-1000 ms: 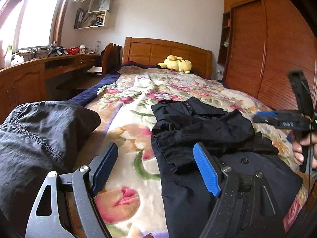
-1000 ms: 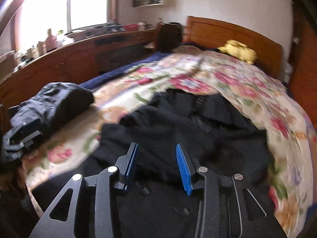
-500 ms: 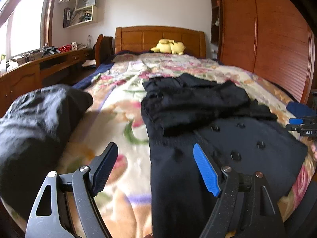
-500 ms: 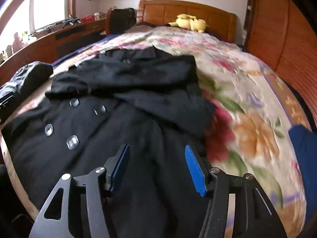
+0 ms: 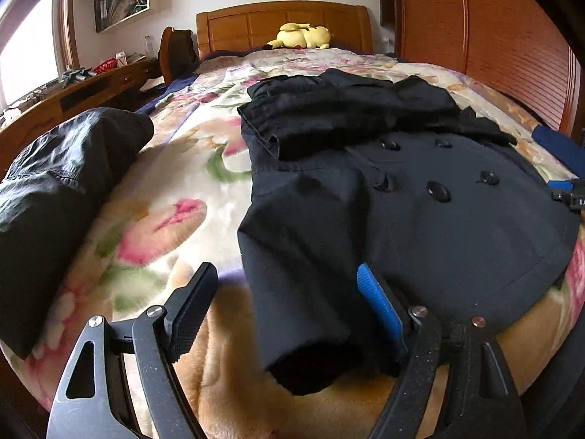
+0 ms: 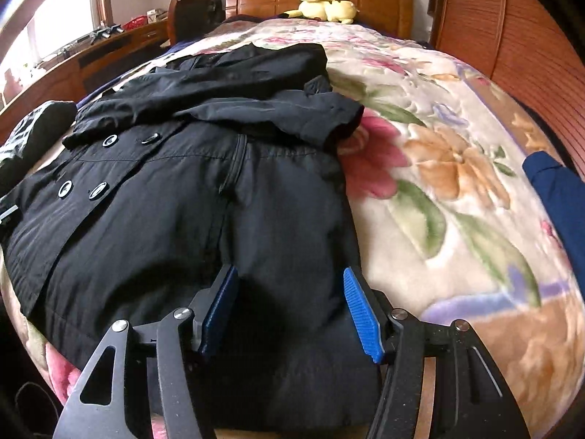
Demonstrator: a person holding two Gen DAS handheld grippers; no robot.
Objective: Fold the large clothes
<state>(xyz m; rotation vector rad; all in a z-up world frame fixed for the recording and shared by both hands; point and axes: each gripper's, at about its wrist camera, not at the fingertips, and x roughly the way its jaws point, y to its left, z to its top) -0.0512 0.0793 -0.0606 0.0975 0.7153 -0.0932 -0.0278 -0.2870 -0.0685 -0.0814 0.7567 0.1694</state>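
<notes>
A black double-breasted coat (image 5: 402,197) lies spread on the floral blanket (image 5: 175,190) at the near end of the bed, sleeves folded across its far part and hem toward the cameras. The left gripper (image 5: 289,303) has its jaws spread wide over the coat's near left corner, and the right gripper (image 6: 292,303) has its jaws spread over the hem's right part, neither pinching cloth. No brand, label or writing can be read; a yellow plush toy (image 5: 303,36) rests by the far headboard.
</notes>
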